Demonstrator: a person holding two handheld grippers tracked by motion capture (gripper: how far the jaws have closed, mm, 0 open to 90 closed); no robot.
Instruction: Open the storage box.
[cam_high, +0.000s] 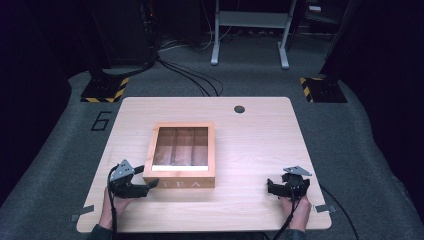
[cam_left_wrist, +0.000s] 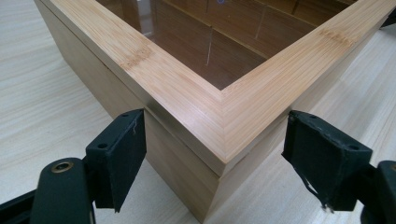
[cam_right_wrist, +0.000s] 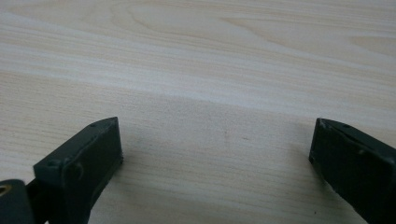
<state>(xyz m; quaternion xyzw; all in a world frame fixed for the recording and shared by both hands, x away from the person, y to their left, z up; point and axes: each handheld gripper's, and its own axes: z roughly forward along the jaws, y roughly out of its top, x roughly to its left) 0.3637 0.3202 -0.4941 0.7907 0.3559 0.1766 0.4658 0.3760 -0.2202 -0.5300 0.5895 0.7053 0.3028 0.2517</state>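
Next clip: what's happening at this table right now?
A person sits at a light wooden table with tongs in each hand. A bamboo tea box with a clear window lid sits shut near the middle. The left tongs are open, their jaws straddling the box's near left corner without clamping it. The right tongs are open too, low over bare tabletop at the near right, well apart from the box. Nothing is gripped or lifted yet.
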